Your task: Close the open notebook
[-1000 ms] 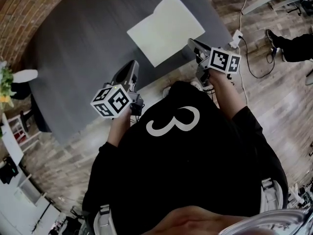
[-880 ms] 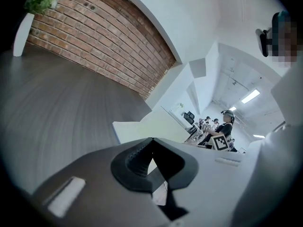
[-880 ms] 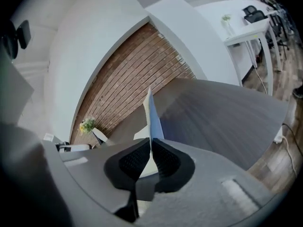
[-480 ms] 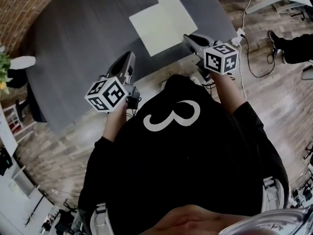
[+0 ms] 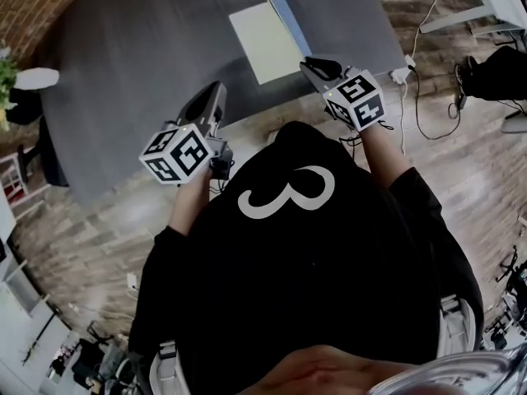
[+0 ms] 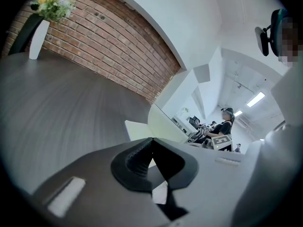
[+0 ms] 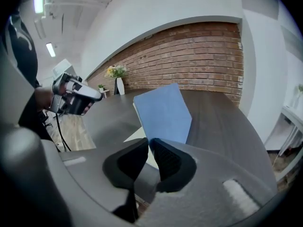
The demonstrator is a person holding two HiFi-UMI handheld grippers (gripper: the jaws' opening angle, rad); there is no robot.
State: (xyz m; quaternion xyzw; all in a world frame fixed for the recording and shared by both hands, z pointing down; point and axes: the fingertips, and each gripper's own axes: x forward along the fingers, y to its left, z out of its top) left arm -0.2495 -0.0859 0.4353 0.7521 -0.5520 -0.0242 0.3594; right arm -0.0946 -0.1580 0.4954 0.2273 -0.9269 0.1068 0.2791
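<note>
The notebook lies on the dark grey table [image 5: 140,48]. Its left white page [image 5: 259,44] is flat, and its right half stands tilted up with the blue cover [image 5: 282,8] showing. In the right gripper view the blue cover [image 7: 163,112] rises just beyond my right gripper [image 7: 149,143]. That gripper's jaws have just been opening, with a narrow gap and nothing between them. My right gripper [image 5: 317,67] hovers at the notebook's near right corner. My left gripper [image 5: 212,105] is shut and empty over the table's near edge, left of the notebook [image 6: 163,126].
A white vase with flowers [image 6: 40,27] stands at the table's far side by the brick wall. A power strip and cables [image 5: 408,60] lie on the wooden floor to the right. Another person's leg [image 5: 494,76] is at the far right.
The notebook lay flat with both white pages up; now its right half is lifted and the blue cover shows. My right gripper has rolled and shifted left. The left gripper has moved slightly.
</note>
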